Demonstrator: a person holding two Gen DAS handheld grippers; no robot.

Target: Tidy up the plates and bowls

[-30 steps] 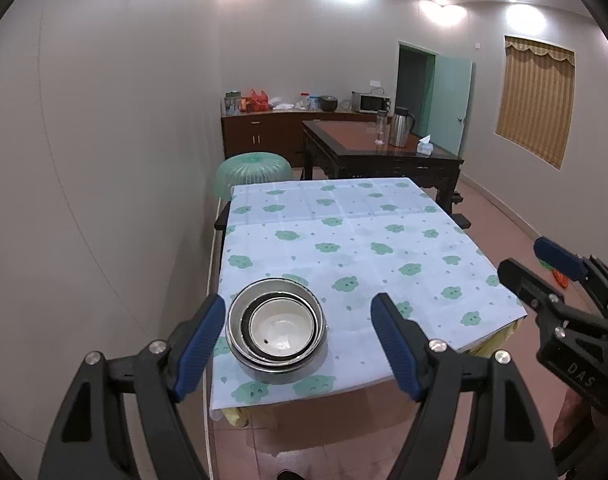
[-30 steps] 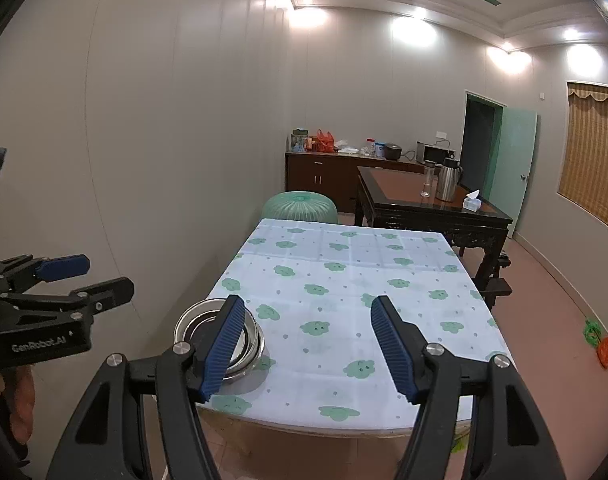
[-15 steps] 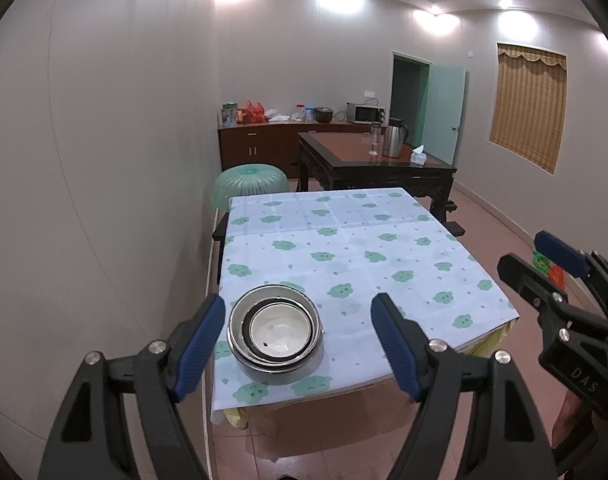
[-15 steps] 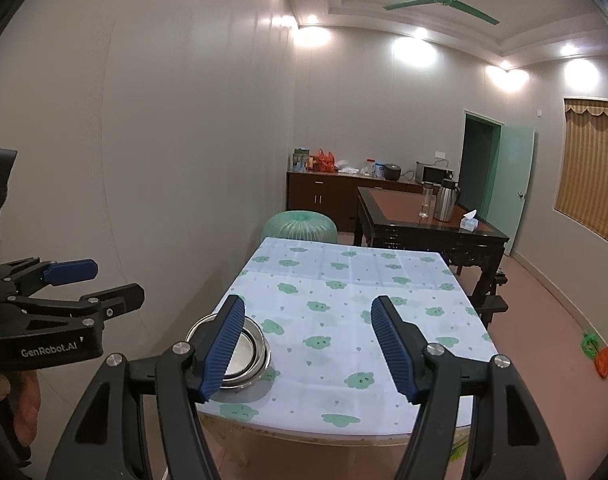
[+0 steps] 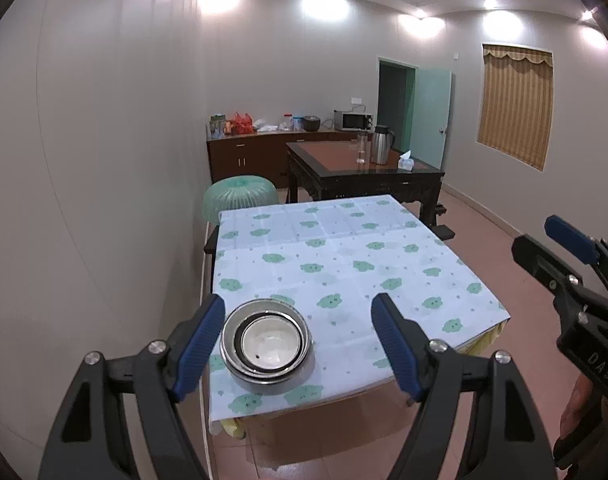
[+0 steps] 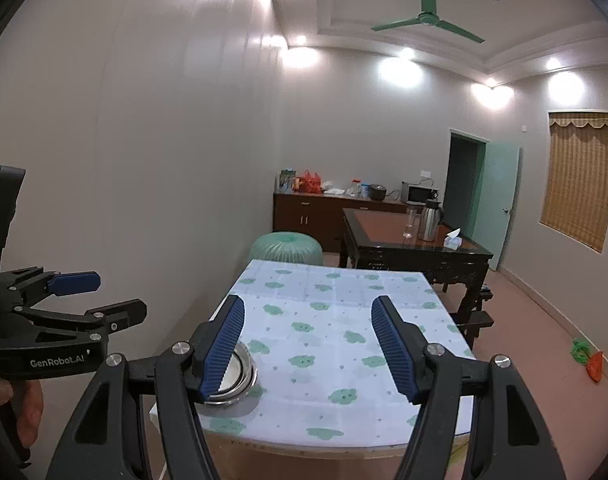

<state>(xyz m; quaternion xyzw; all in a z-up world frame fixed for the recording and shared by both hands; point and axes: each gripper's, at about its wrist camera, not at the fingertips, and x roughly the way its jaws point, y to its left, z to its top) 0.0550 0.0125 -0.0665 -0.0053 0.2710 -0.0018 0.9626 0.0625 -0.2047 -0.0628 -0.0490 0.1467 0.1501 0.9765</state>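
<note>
bowls: stack (image 5: 266,346) nested on surface (image 5: 343,256), near corner
left gripper (image 5: 298,344): jaws wide, empty, stack seen between, nearer
right gripper (image 6: 307,350): jaws wide, empty, stack lower-left

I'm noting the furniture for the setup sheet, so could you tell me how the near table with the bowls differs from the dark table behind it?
The near table is covered by a pale cloth with green motifs; the dark wooden table is bare, with a reddish inset top. The near table carries a stack of nested bowls at its front left corner; the dark table carries a metal jug, a glass and a tissue box. Both are rectangular.
</note>
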